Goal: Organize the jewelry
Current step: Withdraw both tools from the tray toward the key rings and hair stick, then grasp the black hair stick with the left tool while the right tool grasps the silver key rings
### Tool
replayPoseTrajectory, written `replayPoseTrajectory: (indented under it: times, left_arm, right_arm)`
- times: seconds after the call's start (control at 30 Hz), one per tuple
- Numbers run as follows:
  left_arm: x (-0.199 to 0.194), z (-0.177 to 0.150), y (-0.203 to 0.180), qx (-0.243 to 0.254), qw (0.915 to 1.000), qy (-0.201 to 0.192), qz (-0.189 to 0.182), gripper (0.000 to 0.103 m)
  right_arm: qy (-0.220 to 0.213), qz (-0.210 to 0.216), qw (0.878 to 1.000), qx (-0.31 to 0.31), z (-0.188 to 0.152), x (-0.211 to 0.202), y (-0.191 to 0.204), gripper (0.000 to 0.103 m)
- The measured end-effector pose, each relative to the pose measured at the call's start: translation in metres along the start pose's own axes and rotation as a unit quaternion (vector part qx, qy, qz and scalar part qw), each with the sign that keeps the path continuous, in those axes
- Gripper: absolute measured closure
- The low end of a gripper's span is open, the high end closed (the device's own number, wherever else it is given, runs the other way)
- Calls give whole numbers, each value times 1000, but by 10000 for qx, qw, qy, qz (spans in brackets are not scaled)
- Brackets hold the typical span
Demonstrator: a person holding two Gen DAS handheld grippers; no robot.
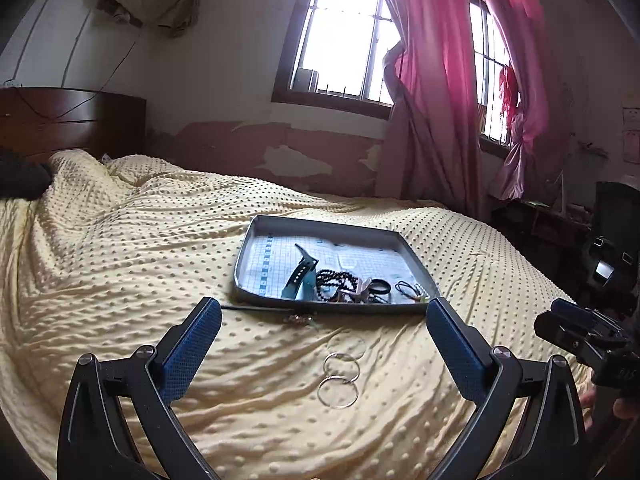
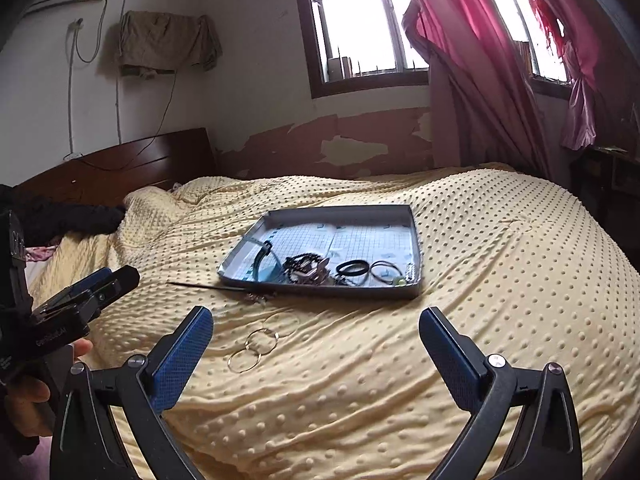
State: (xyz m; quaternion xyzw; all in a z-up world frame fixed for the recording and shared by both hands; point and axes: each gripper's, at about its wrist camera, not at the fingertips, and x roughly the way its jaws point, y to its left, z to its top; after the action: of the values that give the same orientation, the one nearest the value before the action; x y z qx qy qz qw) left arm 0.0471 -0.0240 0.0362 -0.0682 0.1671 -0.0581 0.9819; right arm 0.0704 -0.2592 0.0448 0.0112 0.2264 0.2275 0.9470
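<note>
Both tongs, left (image 1: 324,312) and right (image 2: 316,320), are spread wide with nothing in them, above the bed (image 1: 120,260). At 12 o'clock lies the tray (image 1: 256,232) holding jewelry (image 1: 340,280); three rings (image 1: 340,372) lie on the blanket just before it.

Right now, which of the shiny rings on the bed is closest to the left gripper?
The lowest ring, at the end of the row farthest from the tray. It lies nearest the open left gripper; the other rings sit closer to the tray.
</note>
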Motion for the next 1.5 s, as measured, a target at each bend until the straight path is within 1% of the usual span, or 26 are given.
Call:
replayPoseTrajectory:
  times: [0.1, 0.23, 0.33, 0.43, 0.5, 0.57, 0.73, 0.8, 0.93, 1.07, 1.13, 1.2, 1.27, 1.33, 1.4, 1.5]
  left_arm:
    - [-5, -14, 6, 48, 9999, -28, 102, 3]
    - [-3, -34, 22, 56, 9997, -7, 257, 3]
    - [2, -52, 36, 1, 9994, 124, 335, 3]
    - [5, -66, 49, 29, 9984, 389, 403, 3]
    - [8, -68, 55, 108, 9967, 598, 532, 3]
    - [10, -67, 61, 96, 9960, 626, 630, 3]
    - [19, -69, 80, -403, 9939, 831, 600, 3]
    - [21, -68, 82, -422, 9935, 828, 654, 3]
    - [23, -64, 82, -270, 9942, 763, 712, 3]
    - [33, -53, 85, -101, 9948, 844, 568, 3]
    - [39, -48, 88, -37, 9956, 822, 437, 3]
    - [47, -41, 91, 95, 9960, 834, 304, 3]
    - [58, -34, 93, 278, 9956, 852, 261, 3]
    - [71, -27, 97, 439, 9948, 899, 194, 3]
    - [85, -20, 99, 562, 9938, 941, 182, 3]
    - [104, -14, 101, 711, 9921, 1028, 112, 3]
  right_arm:
    - [109, -8, 9999, -94, -5, 4, 7, 0]
    - [407, 48, 9991, -96, -15, 18, 11, 0]
    - [620, 15, 9979, -188, -21, 29, 14, 0]
    - [810, 162, 9965, -136, -27, 39, 14, 0]
    - [950, 217, 9951, -147, -31, 47, 16, 0]
    - [1059, 202, 9938, -260, -35, 54, 20, 0]
    - [1280, 230, 9904, -462, -44, 68, 29, 0]
    - [1375, 277, 9884, -578, -47, 76, 33, 0]
    - [1464, 324, 9837, -988, -52, 93, 41, 0]
    - [1493, 397, 9780, -1402, -54, 114, 45, 0]
    - [1553, 419, 9778, -1342, -54, 124, 43, 0]
    - [1621, 575, 9777, -1208, -53, 135, 41, 0]
    - [1652, 615, 9766, -1231, -52, 143, 43, 7]
    - [1729, 636, 9746, -1275, -52, 155, 47, 18]
    - [1839, 655, 9729, -1239, -52, 164, 48, 22]
    - [1919, 620, 9722, -1186, -52, 176, 48, 35]
